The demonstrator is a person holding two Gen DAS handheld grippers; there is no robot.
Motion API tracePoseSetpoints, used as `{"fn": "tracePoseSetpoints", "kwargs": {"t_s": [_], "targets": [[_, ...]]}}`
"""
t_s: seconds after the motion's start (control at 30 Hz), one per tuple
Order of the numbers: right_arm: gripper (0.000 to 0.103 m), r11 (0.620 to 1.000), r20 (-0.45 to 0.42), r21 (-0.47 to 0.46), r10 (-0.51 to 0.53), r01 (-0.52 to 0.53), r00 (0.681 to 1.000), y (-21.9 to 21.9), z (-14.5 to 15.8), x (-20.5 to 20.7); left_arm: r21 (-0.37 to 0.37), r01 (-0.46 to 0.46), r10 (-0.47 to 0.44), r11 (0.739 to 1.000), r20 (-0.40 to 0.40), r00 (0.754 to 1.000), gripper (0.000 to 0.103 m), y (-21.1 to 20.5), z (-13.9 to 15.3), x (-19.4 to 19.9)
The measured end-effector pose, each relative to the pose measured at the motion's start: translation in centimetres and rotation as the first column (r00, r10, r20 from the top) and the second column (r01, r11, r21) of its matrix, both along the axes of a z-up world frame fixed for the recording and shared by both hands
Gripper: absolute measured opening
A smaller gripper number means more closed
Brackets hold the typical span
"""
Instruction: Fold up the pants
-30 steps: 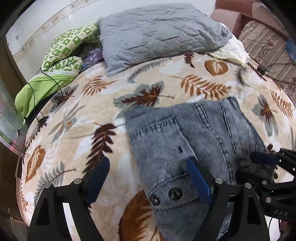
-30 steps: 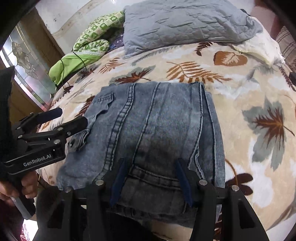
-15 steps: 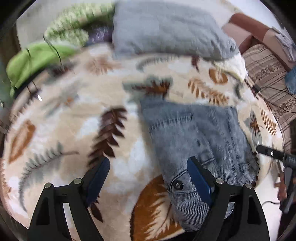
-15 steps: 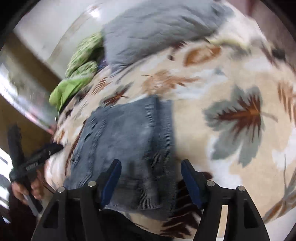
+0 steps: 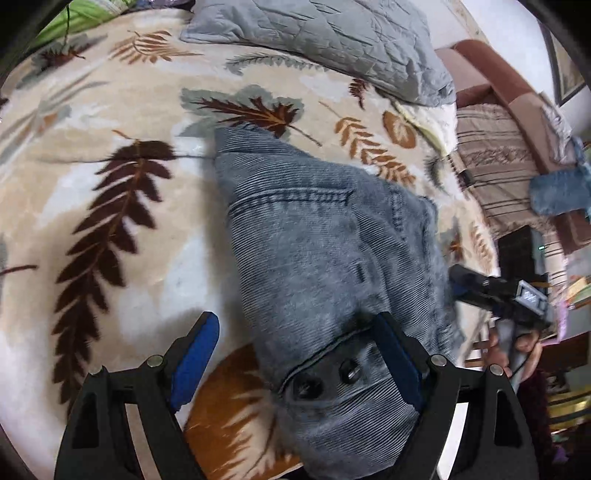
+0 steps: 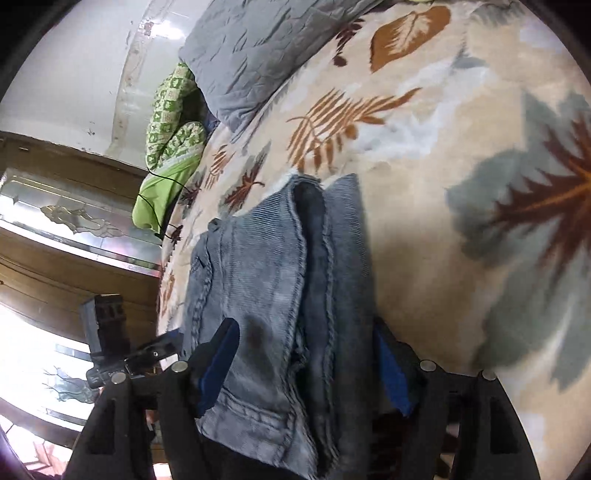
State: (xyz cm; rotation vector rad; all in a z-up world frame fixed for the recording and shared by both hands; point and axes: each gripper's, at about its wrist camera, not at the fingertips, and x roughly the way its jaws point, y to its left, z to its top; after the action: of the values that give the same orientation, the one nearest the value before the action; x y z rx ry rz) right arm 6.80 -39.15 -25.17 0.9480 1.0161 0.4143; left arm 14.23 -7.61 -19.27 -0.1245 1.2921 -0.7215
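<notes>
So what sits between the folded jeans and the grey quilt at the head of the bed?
Nothing but bare leaf-print blanket between the jeans and the grey quilt; the left wrist view shows it best.

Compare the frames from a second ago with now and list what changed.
Both grippers have swung down closer over the folded jeans. The left gripper now straddles the buttoned waistband corner, jaws wide, not gripping. The right gripper has just been opening its jaws, with the stacked denim edges between them but not visibly pinched. The jeans lie folded on the leaf-print blanket as before; the grey pillow is unmoved.
</notes>
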Motion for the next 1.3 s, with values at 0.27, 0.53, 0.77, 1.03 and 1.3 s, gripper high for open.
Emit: {"fn": "tracePoseSetpoints", "kwargs": {"t_s": [0.27, 0.53, 0.77, 1.03, 1.3], "targets": [[0.071, 0.987, 0.026, 0.160, 0.027, -0.031, 0.999, 0.8, -0.2, -0.3, -0.043, 0.038, -0.039, 0.998, -0.012, 0.999, 0.082, -1.5, -0.5, 0.5], [0.038, 0.998, 0.042, -0.032, 0.059, -0.057, 0.997, 5.1, 2.2, 0.2, -0.041, 0.015, -0.014, 0.999, 0.032, 0.999, 0.041, -0.8, 0.7, 0.7], [0.032, 0.991, 0.129, -0.129, 0.050, -0.033, 0.990, 6.6, 6.4, 1.0, -0.042, 0.005, 0.001, 0.999, 0.139, 0.990, 0.026, -0.8, 4.4, 1.7], [0.032, 0.993, 0.196, -0.116, 0.030, -0.007, 0.980, 7.4, 8.1, 7.1, -0.001, -0.065, 0.064, 0.998, 0.236, 0.970, 0.026, 0.0, 7.5, 7.5], [0.035, 0.987, 0.113, -0.162, 0.036, -0.018, 0.993, 9.2, 4.3, 13.5, 0.115, -0.145, 0.121, 0.983, 0.194, 0.974, 0.034, 0.3, 3.0, 12.5]]}}
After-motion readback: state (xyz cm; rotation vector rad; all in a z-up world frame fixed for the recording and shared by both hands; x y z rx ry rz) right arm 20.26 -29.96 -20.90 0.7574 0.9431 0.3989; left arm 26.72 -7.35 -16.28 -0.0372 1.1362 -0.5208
